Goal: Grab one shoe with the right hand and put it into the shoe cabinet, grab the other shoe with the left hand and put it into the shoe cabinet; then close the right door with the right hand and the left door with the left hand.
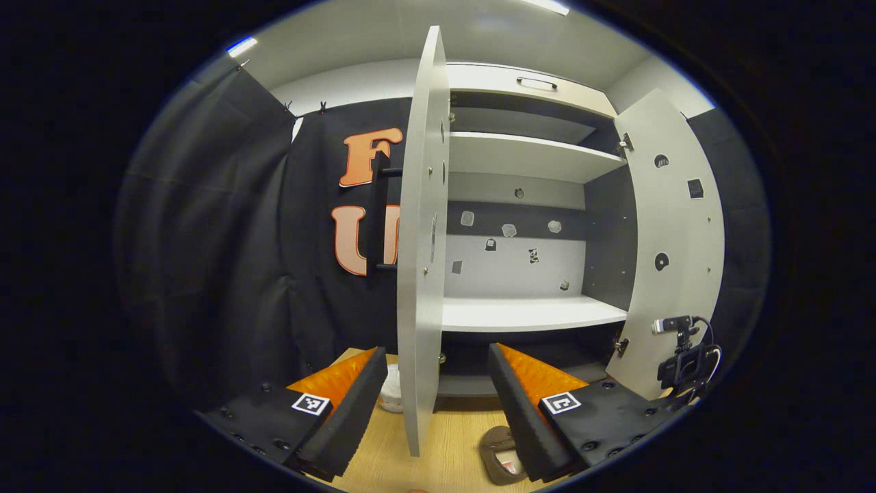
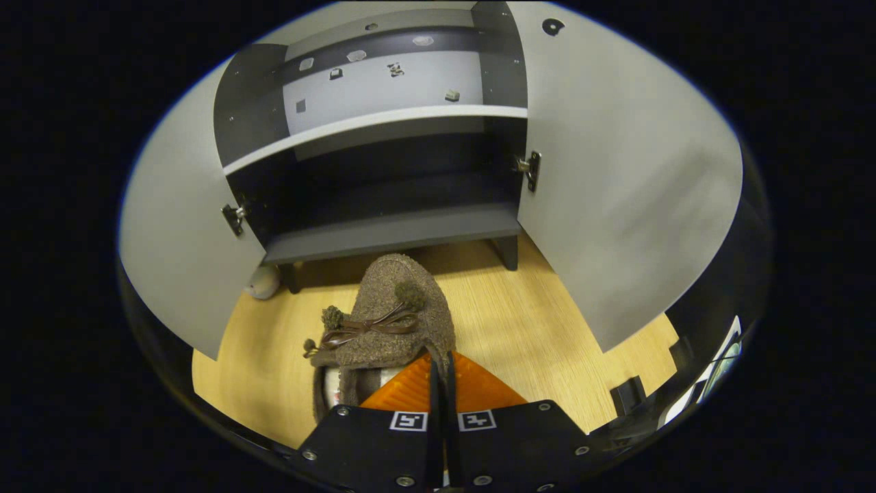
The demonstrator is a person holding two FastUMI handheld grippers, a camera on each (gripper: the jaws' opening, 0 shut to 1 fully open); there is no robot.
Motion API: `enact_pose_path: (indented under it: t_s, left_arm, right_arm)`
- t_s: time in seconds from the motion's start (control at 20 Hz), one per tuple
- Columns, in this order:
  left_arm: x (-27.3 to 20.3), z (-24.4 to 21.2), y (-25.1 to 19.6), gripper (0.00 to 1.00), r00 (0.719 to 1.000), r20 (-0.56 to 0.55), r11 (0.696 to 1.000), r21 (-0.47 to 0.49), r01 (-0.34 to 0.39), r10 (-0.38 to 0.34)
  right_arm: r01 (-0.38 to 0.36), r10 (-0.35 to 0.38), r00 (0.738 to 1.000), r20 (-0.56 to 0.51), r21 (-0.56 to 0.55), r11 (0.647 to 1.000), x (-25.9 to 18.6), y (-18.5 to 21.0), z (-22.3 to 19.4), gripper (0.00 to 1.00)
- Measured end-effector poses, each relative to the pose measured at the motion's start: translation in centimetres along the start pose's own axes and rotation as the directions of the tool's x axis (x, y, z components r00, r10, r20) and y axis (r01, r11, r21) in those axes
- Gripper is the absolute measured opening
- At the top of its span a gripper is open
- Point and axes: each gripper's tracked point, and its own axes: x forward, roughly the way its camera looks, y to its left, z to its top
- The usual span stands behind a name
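My right gripper (image 2: pixel 441 359) is shut on the rim of a brown fuzzy shoe (image 2: pixel 390 322) with a bow and pompoms. The shoe points toward the cabinet's dark bottom compartment (image 2: pixel 383 229), just in front of it over the wooden floor. In the left gripper view my left gripper (image 1: pixel 438 350) stands open, with nothing held. The edge of the cabinet's open left door (image 1: pixel 421 239) stands between its fingers. The heel end of a brown shoe (image 1: pixel 503 455) lies on the floor by the right finger. The right door (image 1: pixel 674 239) is swung wide open.
Both doors (image 2: pixel 185 260) (image 2: pixel 629 185) flank the cabinet opening. White shelves (image 1: pixel 527 315) sit above the bottom compartment. A small white object (image 2: pixel 263 281) lies on the floor under the left door. A small camera on a stand (image 1: pixel 681 349) is by the right door.
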Motion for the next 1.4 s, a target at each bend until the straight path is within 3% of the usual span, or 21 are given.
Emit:
enact_pose_path:
  t_s: [0.45, 0.65, 0.7, 0.75, 0.85, 1.2, 1.4]
  left_arm:
    - [-0.5, 0.1, 1.2, 0.96, 1.0, 0.02, 0.999, 0.031, -0.022, 0.021]
    - [-1.0, 0.1, 1.8, 0.96, 0.999, 0.025, 0.999, 0.027, -0.036, 0.035]
    - [-1.0, 0.0, 2.0, 0.96, 0.999, 0.024, 0.999, 0.028, -0.041, 0.04]
    - [-1.1, -0.1, 2.2, 0.96, 0.999, 0.021, 0.999, 0.029, -0.046, 0.045]
    - [-1.1, -0.2, 2.4, 0.96, 0.998, 0.017, 0.998, 0.028, -0.055, 0.054]
    - [-0.9, -0.4, 4.0, 0.96, 0.997, 0.011, 0.996, 0.029, -0.083, 0.082]
    - [-1.0, -0.6, 4.2, 0.97, 0.996, 0.003, 0.995, 0.032, -0.094, 0.094]
  right_arm:
    - [-0.108, 0.102, 0.973, 0.207, 0.017, 0.994, -1.2, 6.5, 19.9, 0.01]
    - [-0.099, 0.091, 0.953, 0.288, 0.011, 0.995, 0.6, 7.5, 30.0, 0.02]
    - [-0.091, 0.084, 0.951, 0.296, 0.011, 0.996, 1.5, 7.2, 28.7, 0.01]
    - [-0.079, 0.07, 0.95, 0.304, 0.015, 0.997, 1.6, 6.9, 33.0, 0.01]
    - [-0.042, 0.035, 0.95, 0.311, 0.017, 0.999, 3.8, 6.7, 36.0, 0.01]
    - [0.06, -0.068, 0.974, 0.215, 0.039, 0.997, 12.6, 4.4, 39.7, 0.01]
    - [0.03, -0.036, 0.979, 0.201, 0.03, 0.999, 12.9, 4.7, 39.5, 0.07]
